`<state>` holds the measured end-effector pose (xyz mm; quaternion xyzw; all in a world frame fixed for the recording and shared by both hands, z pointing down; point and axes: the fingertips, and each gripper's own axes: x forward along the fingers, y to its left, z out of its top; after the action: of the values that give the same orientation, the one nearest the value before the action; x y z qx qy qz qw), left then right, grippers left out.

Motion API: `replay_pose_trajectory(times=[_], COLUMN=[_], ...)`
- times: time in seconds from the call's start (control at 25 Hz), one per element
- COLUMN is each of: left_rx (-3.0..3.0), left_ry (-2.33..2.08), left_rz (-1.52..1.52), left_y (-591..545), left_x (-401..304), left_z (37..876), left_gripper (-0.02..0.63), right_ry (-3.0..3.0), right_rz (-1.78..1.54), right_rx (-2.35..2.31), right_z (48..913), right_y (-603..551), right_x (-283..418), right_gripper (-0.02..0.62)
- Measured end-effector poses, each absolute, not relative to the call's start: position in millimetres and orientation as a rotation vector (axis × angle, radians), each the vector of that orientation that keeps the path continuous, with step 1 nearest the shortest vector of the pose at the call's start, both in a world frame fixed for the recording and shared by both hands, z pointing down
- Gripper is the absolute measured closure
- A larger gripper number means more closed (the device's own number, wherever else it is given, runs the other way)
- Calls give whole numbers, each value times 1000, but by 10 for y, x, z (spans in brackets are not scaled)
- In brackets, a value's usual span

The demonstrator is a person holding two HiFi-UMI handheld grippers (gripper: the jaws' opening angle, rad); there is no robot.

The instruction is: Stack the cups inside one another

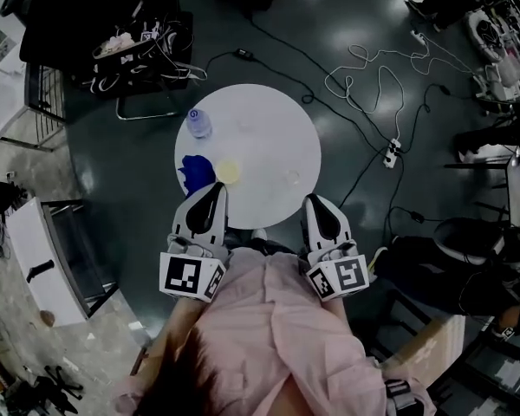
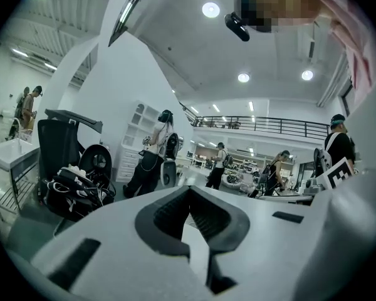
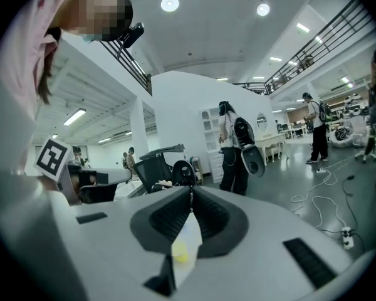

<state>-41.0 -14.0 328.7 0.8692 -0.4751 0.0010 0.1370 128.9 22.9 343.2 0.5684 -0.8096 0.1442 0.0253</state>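
Note:
A round white table [image 1: 269, 115] stands on the dark floor in the head view. A small yellow cup [image 1: 229, 172] sits near its front left edge, and a faint clear cup [image 1: 292, 178] rests at the front right. My left gripper [image 1: 214, 189] hovers at the table's near edge, just below the yellow cup, jaws shut and empty. My right gripper [image 1: 314, 201] hangs at the near right edge, also shut on nothing. In the left gripper view the left gripper [image 2: 189, 190] has its tips touching. The right gripper [image 3: 191, 192] shows the yellow cup [image 3: 179, 251] through the slot below its tips.
A clear water bottle [image 1: 198, 123] and a crumpled blue item [image 1: 192, 174] lie on the table's left side. Cables [image 1: 373, 85] and a power strip [image 1: 392, 152] cross the floor to the right. A black chair with gear [image 1: 143, 37] stands at the back left. People [image 2: 151, 158] stand in the hall.

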Motion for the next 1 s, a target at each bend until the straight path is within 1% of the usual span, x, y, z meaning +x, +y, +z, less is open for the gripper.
replay_pose_trajectory(times=[0.4, 0.72, 1.0], left_rx=[2528, 2515, 2533], left_ry=[-1269, -1261, -1278], left_rz=[32, 63, 49], left_y=[-408, -504, -532], left_x=[-463, -582, -512], left_z=[3409, 3559, 3448], left_gripper=[592, 592, 591], right_ry=[-2356, -2342, -2381], right_rz=[513, 577, 574], right_rx=[1932, 1922, 1911], right_z=[3560, 3766, 3694], right_y=[95, 20, -39], right_x=[1373, 1218, 1264], right_gripper=[561, 561, 561])
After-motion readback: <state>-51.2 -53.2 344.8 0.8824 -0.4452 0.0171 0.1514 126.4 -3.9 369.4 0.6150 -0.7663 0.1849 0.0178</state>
